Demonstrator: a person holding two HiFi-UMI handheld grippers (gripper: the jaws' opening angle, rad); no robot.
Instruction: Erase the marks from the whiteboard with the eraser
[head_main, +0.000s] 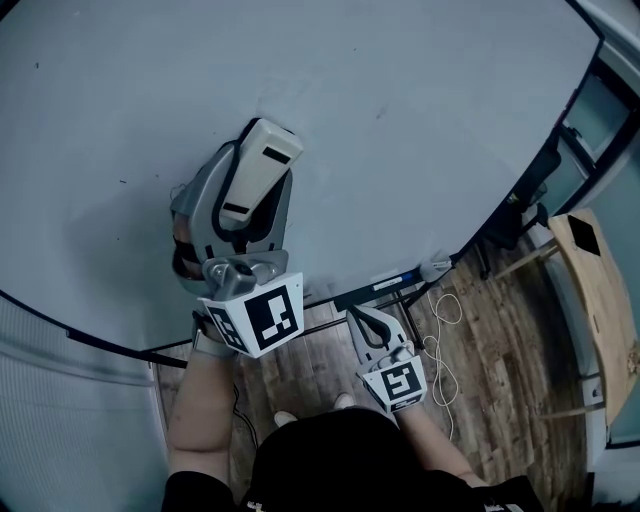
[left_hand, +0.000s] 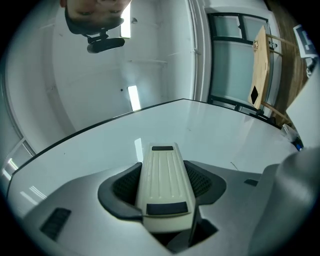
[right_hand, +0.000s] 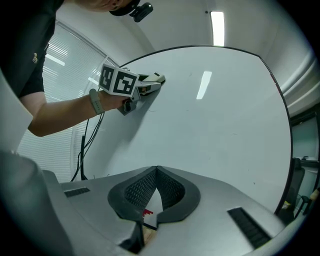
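The whiteboard (head_main: 420, 110) fills most of the head view; only a few tiny dark specks (head_main: 37, 65) show on it. My left gripper (head_main: 250, 195) is shut on the cream eraser (head_main: 260, 165), which is pressed against the board near its lower middle. In the left gripper view the eraser (left_hand: 165, 185) lies lengthwise between the jaws, pointing across the whiteboard (left_hand: 210, 130). My right gripper (head_main: 372, 322) hangs lower, below the board's bottom edge, shut with nothing in it. In its own view the right gripper (right_hand: 156, 169) has its tips touching, and the left gripper (right_hand: 148, 84) shows far off against the whiteboard (right_hand: 225, 125).
A blue marker (head_main: 398, 282) lies on the ledge under the board. White cables (head_main: 440, 345) trail over the wooden floor. A wooden table (head_main: 600, 290) stands at the right. Window blinds (head_main: 60, 430) are at the lower left, and dark cables (right_hand: 85, 150) hang there.
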